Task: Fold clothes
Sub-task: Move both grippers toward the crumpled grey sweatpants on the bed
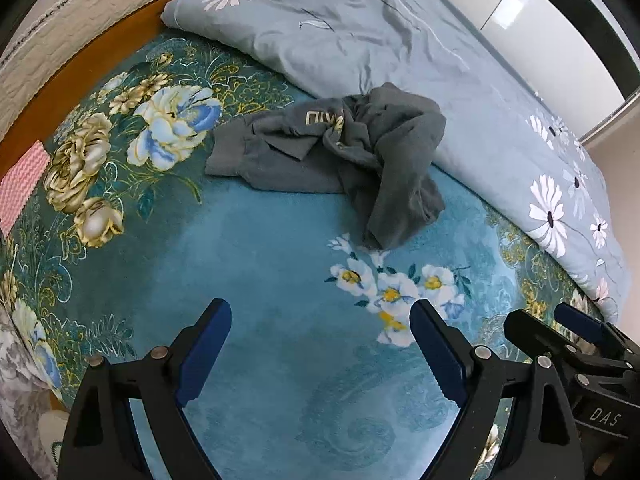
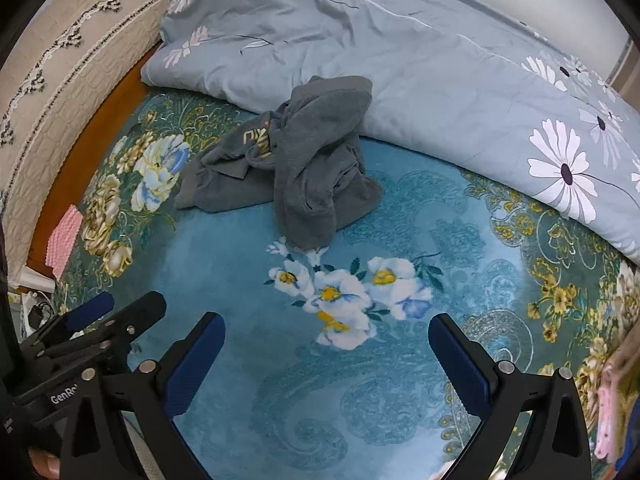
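Garment (image 1: 332, 152): grey, crumpled in heap on teal floral blanket (image 1: 248, 248), well ahead of both tongs, far edge touching pale blue quilt (image 1: 400, 40). Left gripper (image 1: 320, 348) jaws spread wide, nothing between. Right gripper (image 2: 326, 360) same, gaping, empty. Both hover above blanket, side by side.

Left gripper (image 1: 320, 344): black angular plastic arms, blue ribbed pads on the jaws, silver round pivot screws. Right gripper (image 2: 326, 356): same build. White "DAS" and "GenRo…" lettering on the bodies. Bit of fingertip skin (image 2: 44, 465) at lower left.
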`<state>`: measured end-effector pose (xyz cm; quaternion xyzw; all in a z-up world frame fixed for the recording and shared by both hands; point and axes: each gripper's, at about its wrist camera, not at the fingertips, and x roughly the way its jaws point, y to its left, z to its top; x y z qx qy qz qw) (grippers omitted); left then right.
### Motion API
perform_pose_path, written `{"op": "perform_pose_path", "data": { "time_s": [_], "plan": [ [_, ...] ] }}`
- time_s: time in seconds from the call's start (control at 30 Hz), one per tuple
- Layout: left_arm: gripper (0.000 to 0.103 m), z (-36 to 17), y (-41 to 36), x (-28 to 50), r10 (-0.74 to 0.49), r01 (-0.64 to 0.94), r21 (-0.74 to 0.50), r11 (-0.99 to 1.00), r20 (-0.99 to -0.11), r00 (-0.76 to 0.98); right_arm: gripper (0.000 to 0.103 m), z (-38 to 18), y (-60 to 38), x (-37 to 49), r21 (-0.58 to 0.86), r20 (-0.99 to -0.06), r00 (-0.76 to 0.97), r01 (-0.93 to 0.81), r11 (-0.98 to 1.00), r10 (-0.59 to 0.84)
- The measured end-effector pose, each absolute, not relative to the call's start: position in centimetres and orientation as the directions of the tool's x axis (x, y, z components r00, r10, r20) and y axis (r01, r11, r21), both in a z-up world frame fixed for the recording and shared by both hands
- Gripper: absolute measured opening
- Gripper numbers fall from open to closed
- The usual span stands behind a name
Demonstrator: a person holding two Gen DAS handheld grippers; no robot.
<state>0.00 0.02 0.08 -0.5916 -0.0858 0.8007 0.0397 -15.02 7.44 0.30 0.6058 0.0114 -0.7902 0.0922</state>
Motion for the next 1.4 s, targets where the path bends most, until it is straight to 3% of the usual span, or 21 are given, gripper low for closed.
{"op": "perform_pose_path", "data": {
  "time_s": [1.4],
  "plan": [
    [0.091, -3.8, 2.3, -4.1, 0.237, -0.024, -0.237, -0.971, -0.949, -0.21, 0.103, -4.9, 8.7, -17.3, 0.086, -0.979, -0.171, 0.124, -0.989, -0.107]
  ]
}}
